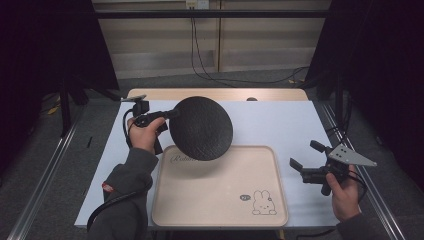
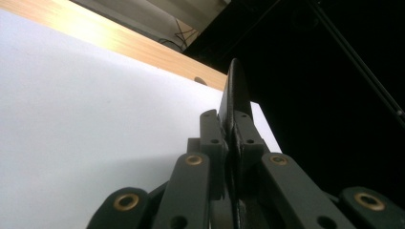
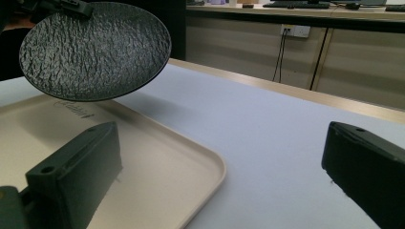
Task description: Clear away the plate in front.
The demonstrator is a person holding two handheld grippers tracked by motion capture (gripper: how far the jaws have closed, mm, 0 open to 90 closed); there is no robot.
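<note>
Now left tool [image 1: 169,114] grasping black plate [image 1: 201,128] over tray [image 1: 220,210]; right tool [image 1: 306,156] released.

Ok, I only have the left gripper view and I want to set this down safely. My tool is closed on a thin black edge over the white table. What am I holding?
Observer: A round black plate with a rough, textured face. The left tool is shut on its rim.
Operator: What's underneath it?
Observer: A beige tray. The plate hangs tilted above its far left corner, clear of the surface.
Operator: And my other hand?
Observer: The right tool is open with nothing in it, off to the right of the tray.
</note>
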